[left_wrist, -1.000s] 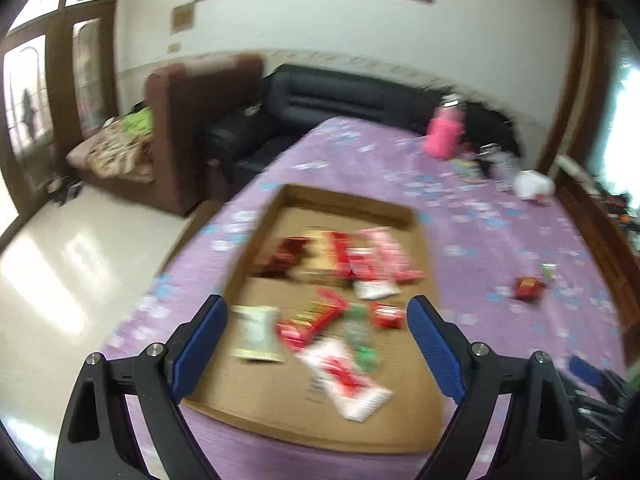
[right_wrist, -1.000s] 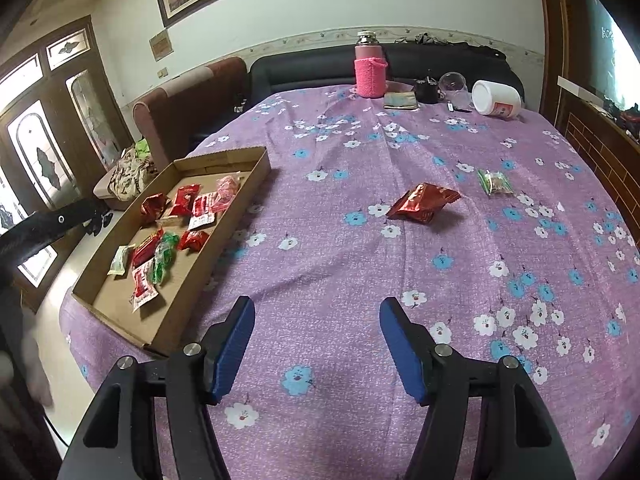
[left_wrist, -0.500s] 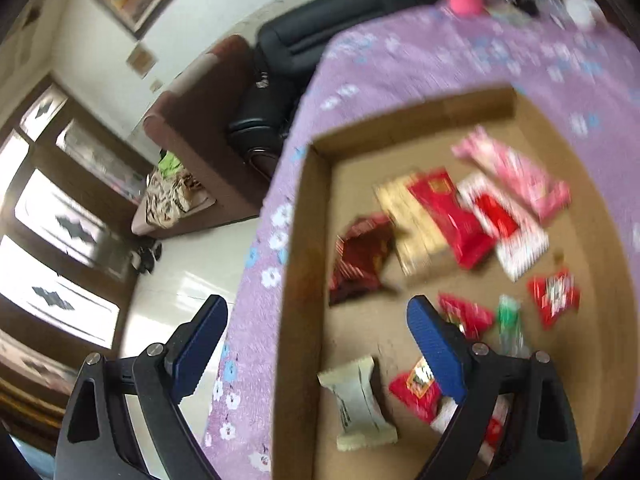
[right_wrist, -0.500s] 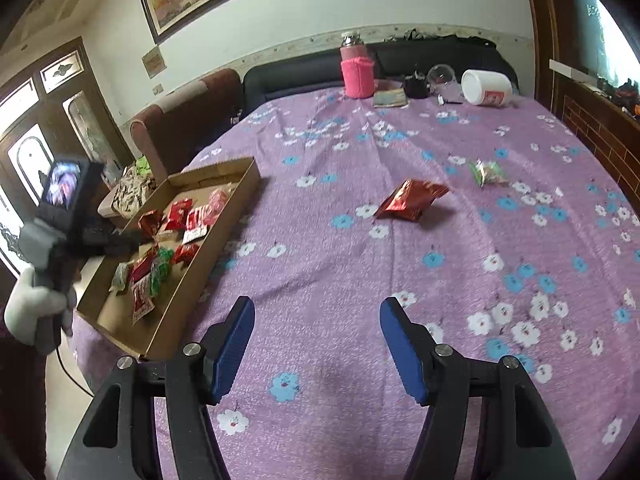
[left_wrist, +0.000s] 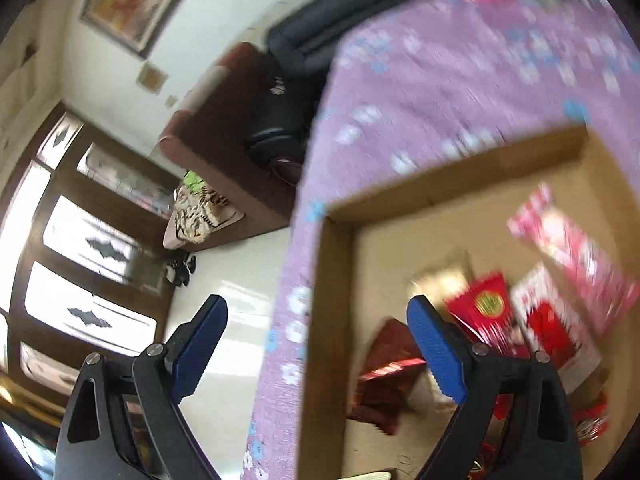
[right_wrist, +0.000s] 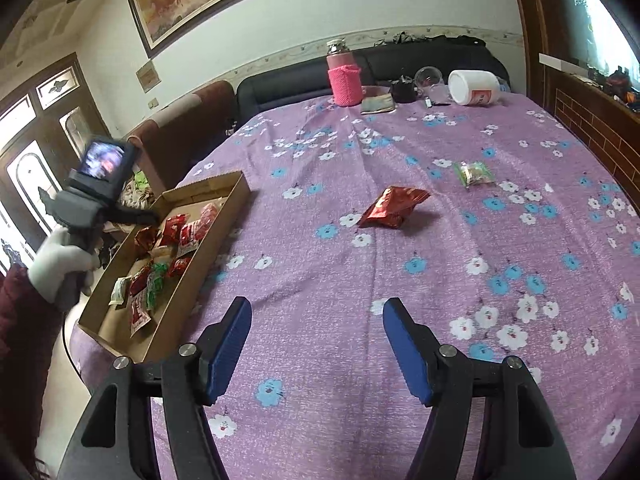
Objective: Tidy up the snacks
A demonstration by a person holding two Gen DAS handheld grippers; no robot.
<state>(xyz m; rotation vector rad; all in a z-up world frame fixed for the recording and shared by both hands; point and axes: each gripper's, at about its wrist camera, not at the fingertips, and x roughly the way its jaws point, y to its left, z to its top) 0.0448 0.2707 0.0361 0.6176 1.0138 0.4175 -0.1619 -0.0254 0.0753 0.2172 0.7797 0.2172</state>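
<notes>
Two snacks lie loose on the purple flowered desk (right_wrist: 460,280), outside the cardboard box (right_wrist: 224,216): a red foil packet (right_wrist: 394,207) and a small green packet (right_wrist: 474,173). Both are ahead of the right gripper (right_wrist: 316,344), well apart from it. The red packet is the nearer one, a little to the right of the line along the gripper's fingers. Its long axis runs slanted, from the lower left up to the upper right in the right wrist view. The green packet lies further away and more to the right.

The right gripper is wide apart and holds nothing; it hovers above the desk. The left gripper (left_wrist: 316,348) is also wide apart and empty. It hangs over the left wall of the box (left_wrist: 324,320), with one finger outside the box and the other above the snacks inside it, near a dark red packet (left_wrist: 384,380). This view is blurred, so the exact packets under it are hard to tell.

I judge that the right hand is clearly the better one for the red packet, because the left one is busy at the box on the far left side. To take it, the gripper should go forward and slightly right, and turn so that the fingers close across the short side of the packet. The box lies to the left of the packet, so the carry would go leftward.
</notes>
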